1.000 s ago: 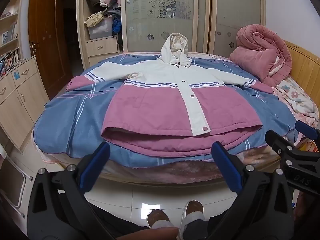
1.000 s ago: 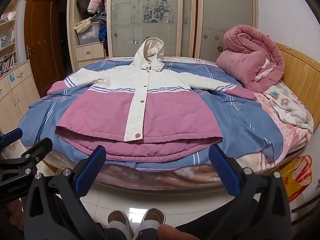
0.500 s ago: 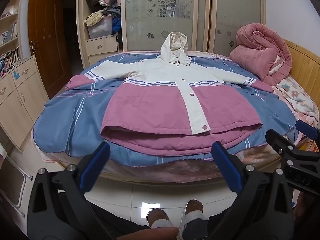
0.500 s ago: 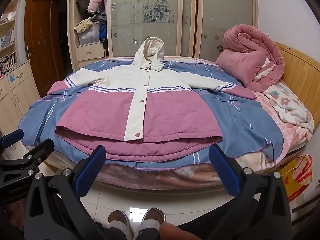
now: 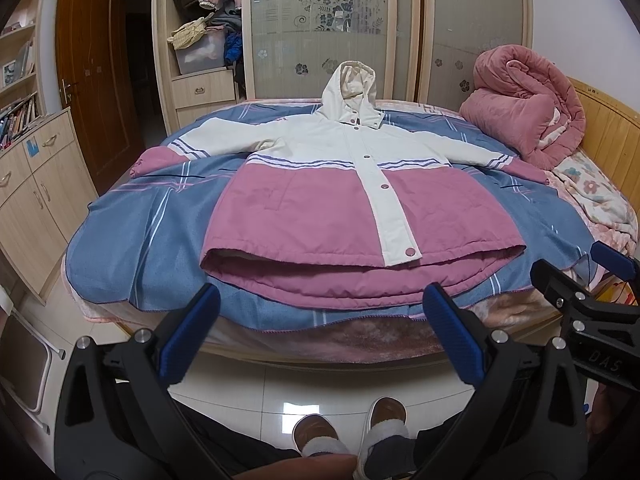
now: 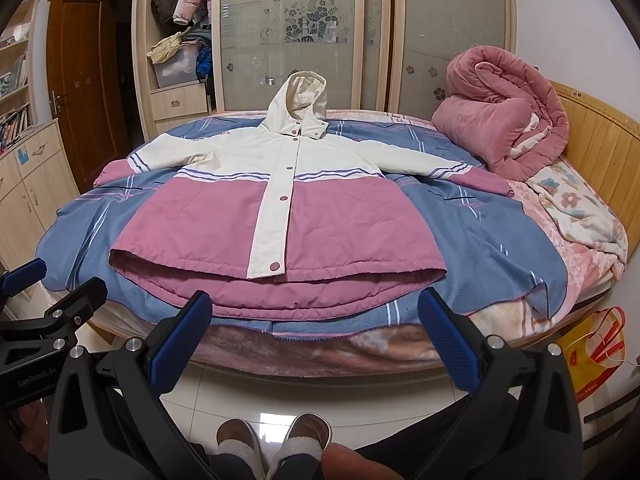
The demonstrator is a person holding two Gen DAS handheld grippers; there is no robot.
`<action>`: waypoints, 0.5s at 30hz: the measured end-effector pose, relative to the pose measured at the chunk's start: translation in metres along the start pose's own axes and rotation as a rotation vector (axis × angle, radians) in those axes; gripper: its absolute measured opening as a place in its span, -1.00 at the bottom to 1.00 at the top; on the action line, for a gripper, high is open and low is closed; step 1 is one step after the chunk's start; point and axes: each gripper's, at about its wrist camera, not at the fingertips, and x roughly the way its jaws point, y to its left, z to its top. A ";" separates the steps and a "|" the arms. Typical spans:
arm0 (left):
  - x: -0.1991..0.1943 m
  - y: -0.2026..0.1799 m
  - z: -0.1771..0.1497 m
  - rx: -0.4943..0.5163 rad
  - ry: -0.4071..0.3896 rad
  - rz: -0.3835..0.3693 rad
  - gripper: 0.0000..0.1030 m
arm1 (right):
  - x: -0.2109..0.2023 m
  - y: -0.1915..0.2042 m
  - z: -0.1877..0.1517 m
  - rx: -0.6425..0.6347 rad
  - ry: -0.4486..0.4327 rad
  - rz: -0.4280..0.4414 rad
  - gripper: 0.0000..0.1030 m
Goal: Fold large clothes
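A pink and white hooded jacket (image 5: 320, 208) lies flat and face up on a bed covered with a blue striped sheet (image 5: 132, 240), sleeves spread to both sides, hood toward the wardrobe. It also shows in the right wrist view (image 6: 320, 220). My left gripper (image 5: 320, 304) is open and empty, held in front of the bed's near edge below the jacket's hem. My right gripper (image 6: 316, 300) is open and empty too, beside the left one. Each gripper shows at the edge of the other's view.
A rolled pink quilt (image 5: 528, 100) lies at the bed's back right near a wooden headboard (image 5: 612, 128). A wardrobe (image 5: 320, 28) stands behind the bed. Wooden cabinets (image 5: 28, 184) stand at the left. A red and yellow bag (image 6: 592, 352) sits on the floor at the right.
Both grippers have risen and tilted slightly, so the bed and jacket sit a little lower and closer in view. Nothing was taken hold of.
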 end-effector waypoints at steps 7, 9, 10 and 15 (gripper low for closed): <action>0.001 0.001 -0.001 -0.004 0.000 0.001 0.96 | 0.000 0.001 0.000 0.000 0.002 -0.002 0.97; 0.000 0.001 -0.001 -0.002 0.000 0.000 0.96 | 0.000 0.000 0.000 0.001 0.000 -0.001 0.97; 0.000 0.001 -0.001 -0.002 0.000 0.001 0.96 | 0.000 0.000 0.000 0.002 0.000 0.000 0.97; 0.001 0.001 -0.001 0.000 0.001 -0.001 0.96 | 0.001 0.000 0.000 0.004 0.002 -0.001 0.97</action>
